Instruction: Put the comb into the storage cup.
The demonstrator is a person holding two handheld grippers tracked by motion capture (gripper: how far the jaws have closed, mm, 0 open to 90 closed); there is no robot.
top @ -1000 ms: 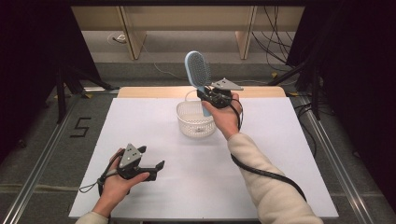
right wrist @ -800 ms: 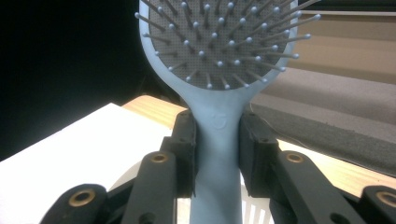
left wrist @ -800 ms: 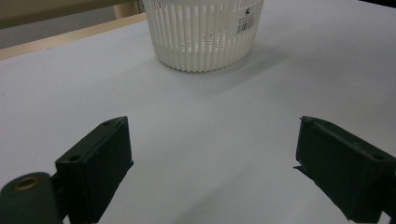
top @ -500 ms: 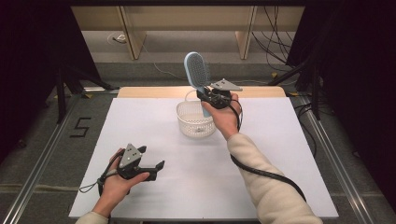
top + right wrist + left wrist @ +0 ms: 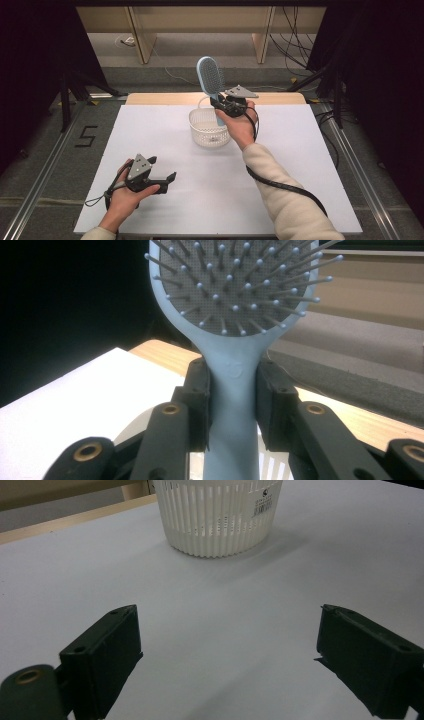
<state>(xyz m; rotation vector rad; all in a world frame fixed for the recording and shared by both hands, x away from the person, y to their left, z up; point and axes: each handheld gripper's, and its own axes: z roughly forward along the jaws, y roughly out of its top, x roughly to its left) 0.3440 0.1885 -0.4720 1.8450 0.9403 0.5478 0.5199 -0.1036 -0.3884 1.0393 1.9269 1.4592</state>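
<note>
Currently held item: one pale blue paddle hairbrush (image 5: 235, 315), gripped at the neck of its handle by my right gripper (image 5: 225, 106), jaws clamped on either side of the stem just below the bristle pad. Position: upright, head uppermost, directly above the white slatted basket (image 5: 202, 135) at the far middle of the white table (image 5: 300, 165); in the high view the handle's lower end appears to dip inside the rim, though I cannot tell whether it touches the bottom. Step in hand, as I judge it: moving the brush at the basket, either lowering it in or lifting it out; the frames alone do not settle which. Next move calls for a straight vertical travel, keeping the handle clear of the rim so the light basket is not tipped or dragged. Basket contents: a small dark speck on its floor, too small to identify; otherwise nothing discernible through the slats. My left gripper (image 5: 159, 176): resting near the table's near left, well apart from the basket, jaws spread wide, holding nothing.
</note>
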